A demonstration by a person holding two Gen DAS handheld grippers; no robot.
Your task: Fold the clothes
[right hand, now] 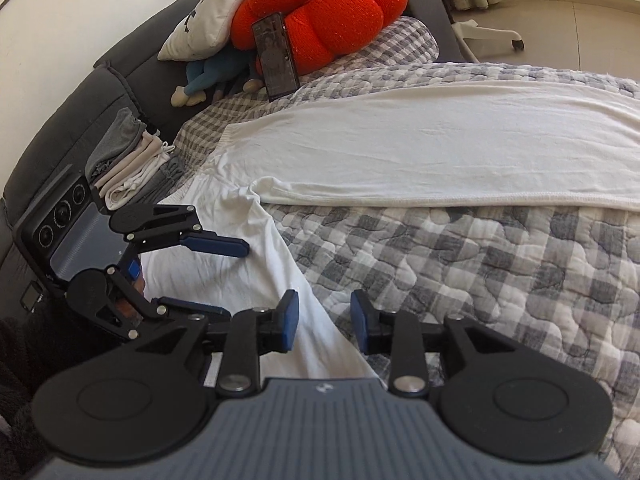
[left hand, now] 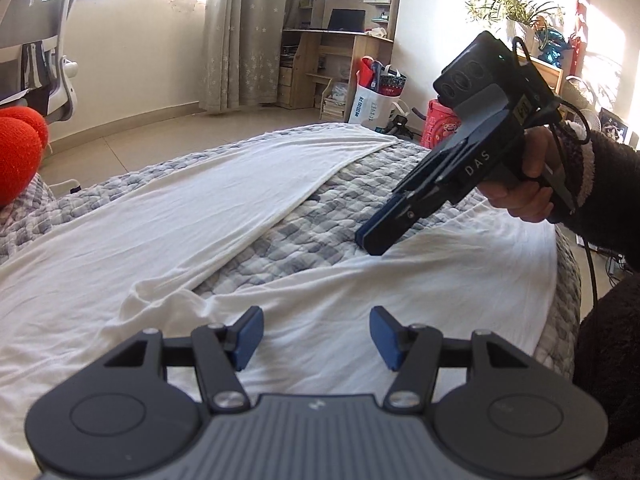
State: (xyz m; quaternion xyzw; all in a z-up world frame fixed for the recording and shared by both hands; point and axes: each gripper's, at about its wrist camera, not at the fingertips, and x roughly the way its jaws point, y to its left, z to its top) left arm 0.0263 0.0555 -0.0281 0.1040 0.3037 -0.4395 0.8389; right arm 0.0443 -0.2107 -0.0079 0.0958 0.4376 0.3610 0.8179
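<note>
On checked quilt (right hand: pixel 500 264): white garment (right hand: pixel 400 152) spread, legs apart.

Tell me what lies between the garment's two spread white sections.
Bare checked quilt separates the white garment's two sections; both wrist views show it.

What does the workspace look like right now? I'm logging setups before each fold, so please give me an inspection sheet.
Surface: bed with a grey checked quilt, puckered, partly bare.
Job's things: white garment spread across the quilt, one part folded over, creased near the middle.
Clutter: orange cushion, phone leaning on it, blue soft toy, white pillow, stack of folded clothes by the headboard.
Grippers: left tongs open, nothing between them; right tongs open above the garment's edge, nothing held.
Cables: black cable hanging from the right tool.
Surroundings: office chair, curtain, wooden desk, plant.
</note>
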